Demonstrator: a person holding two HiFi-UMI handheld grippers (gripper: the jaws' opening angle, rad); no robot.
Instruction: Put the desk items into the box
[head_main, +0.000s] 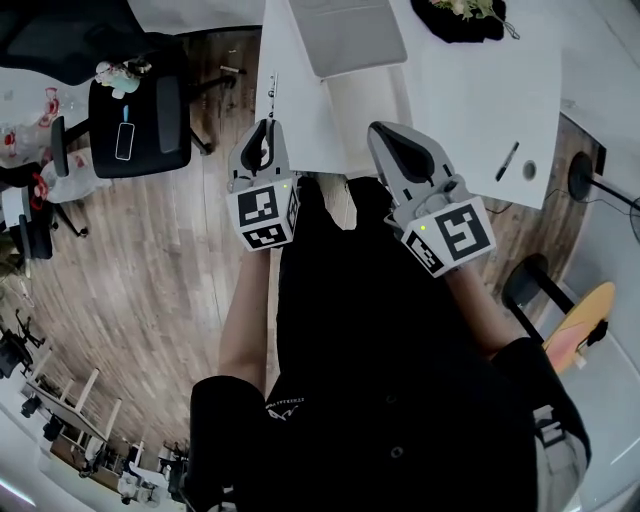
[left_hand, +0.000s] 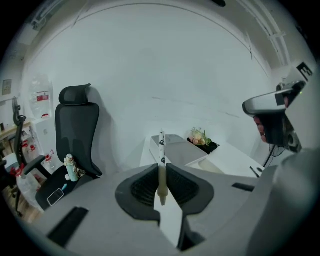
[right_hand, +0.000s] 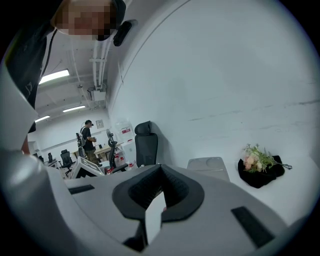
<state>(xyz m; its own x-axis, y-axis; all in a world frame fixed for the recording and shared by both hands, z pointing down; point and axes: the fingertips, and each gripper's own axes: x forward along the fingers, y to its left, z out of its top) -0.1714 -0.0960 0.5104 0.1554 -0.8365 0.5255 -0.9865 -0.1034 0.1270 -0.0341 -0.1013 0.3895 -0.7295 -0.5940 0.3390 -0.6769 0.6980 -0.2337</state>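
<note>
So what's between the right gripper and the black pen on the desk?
Nothing. In the head view, only bare white desk lies between the right gripper and the black pen.

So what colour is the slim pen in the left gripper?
The slim pen is cream-white with black markings along its far half; the left gripper view shows it best.

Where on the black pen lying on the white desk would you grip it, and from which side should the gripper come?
Mid-barrel on the black pen, probably, coming from above with the jaws across its width. It lies flat and slanted on the white desk with nothing touching it, so a middle hold should keep it level.
</note>
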